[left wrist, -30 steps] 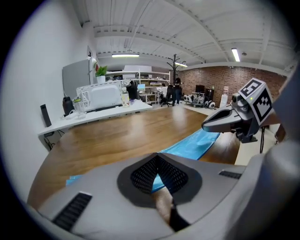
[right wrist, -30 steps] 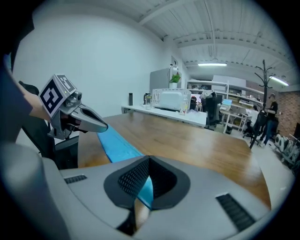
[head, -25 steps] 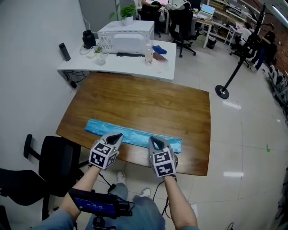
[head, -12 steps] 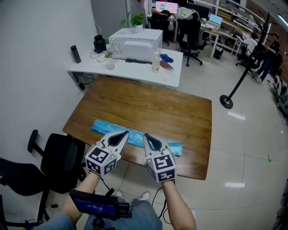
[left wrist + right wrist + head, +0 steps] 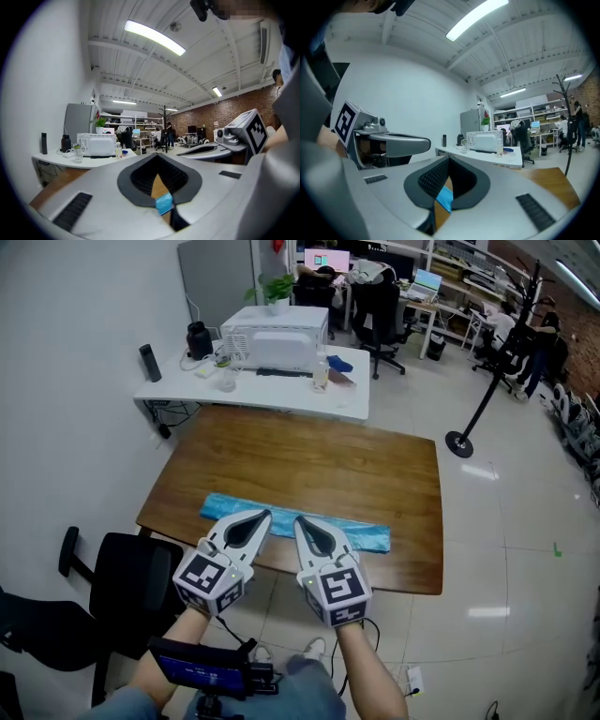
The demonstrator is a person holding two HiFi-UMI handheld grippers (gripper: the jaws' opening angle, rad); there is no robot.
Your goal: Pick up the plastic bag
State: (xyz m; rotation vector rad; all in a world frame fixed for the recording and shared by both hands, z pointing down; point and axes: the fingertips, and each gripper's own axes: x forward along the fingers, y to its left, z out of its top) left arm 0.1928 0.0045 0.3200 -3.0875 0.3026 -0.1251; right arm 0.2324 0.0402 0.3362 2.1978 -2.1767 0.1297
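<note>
The plastic bag (image 5: 370, 532) is a long, flat, light-blue strip lying along the near edge of the wooden table (image 5: 300, 451). Both grippers hover above its middle, side by side, and hide that part. My left gripper (image 5: 265, 515) has its jaws shut, tips together, with nothing between them. My right gripper (image 5: 300, 521) is shut the same way and empty. In the left gripper view a sliver of the bag (image 5: 164, 204) shows through the hollow behind the closed tips (image 5: 158, 157). The right gripper view shows the same blue sliver (image 5: 445, 198) below its tips (image 5: 449, 159).
A white desk (image 5: 187, 388) stands behind the table with a white appliance (image 5: 275, 337), a bottle and small items. A black office chair (image 5: 131, 582) sits at the table's near left. A coat stand base (image 5: 459, 442) is on the tiled floor to the right.
Both grippers have risen off the bag, moved closer together and now point more level. The bag stays flat on the table.
</note>
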